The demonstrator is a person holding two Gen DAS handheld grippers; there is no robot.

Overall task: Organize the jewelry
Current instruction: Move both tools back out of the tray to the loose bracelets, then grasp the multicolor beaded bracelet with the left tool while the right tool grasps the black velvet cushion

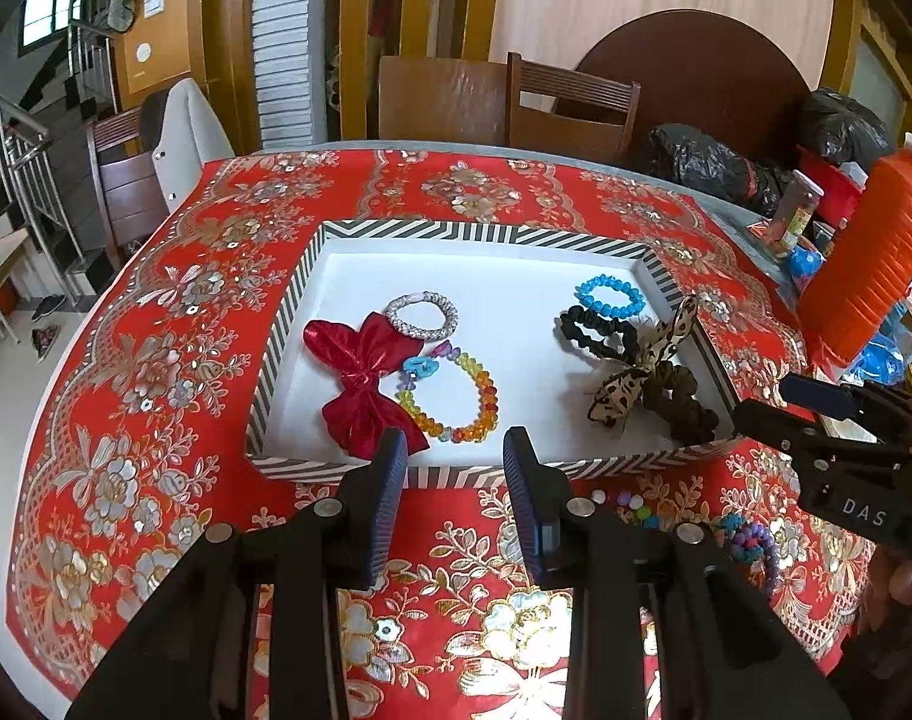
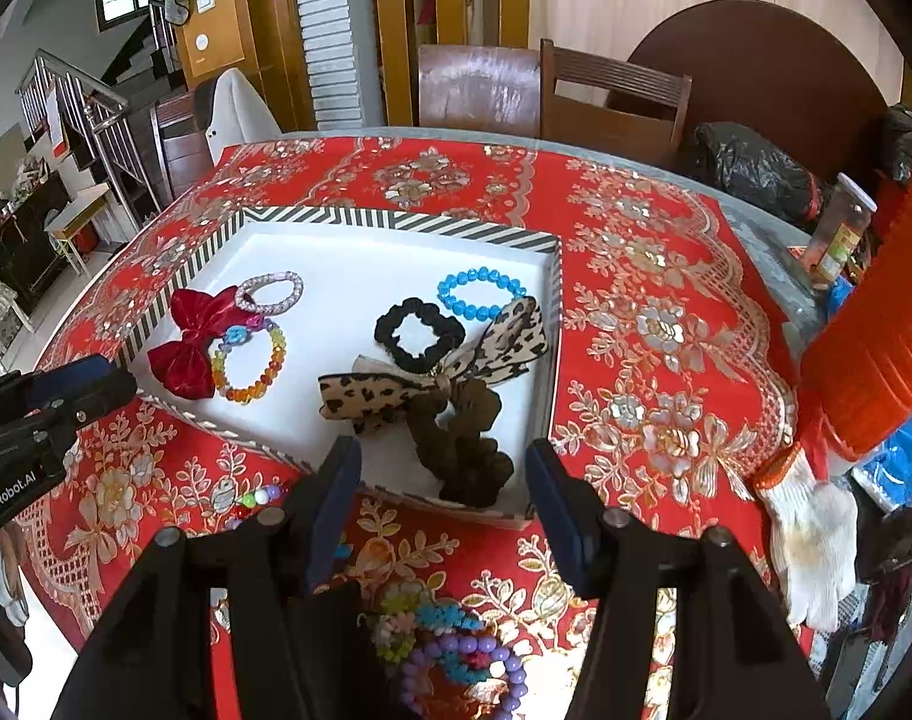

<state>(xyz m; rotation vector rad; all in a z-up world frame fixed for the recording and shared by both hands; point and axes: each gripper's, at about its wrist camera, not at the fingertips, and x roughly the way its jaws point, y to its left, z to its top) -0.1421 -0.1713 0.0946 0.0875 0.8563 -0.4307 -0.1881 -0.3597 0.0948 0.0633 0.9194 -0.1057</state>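
Round table [image 1: 84, 396] under red floral cloth [image 1: 156, 360], wooden chairs [image 1: 570, 108] at far side. Wood-panelled wall [image 1: 636, 0] behind, white slatted panel [image 1: 282, 42]. Staircase with steel railing [image 1: 30, 150] on the left, daylit window [image 1: 54, 3] above it, pale tiled floor [image 1: 0, 360]

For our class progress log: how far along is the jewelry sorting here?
Done: the striped-rim white tray holds the red velvet bow, blue bead bracelet and black scrunchie, among others. In hand: nothing; the left gripper and right gripper are open. Left: purple bead bracelets on the red cloth.
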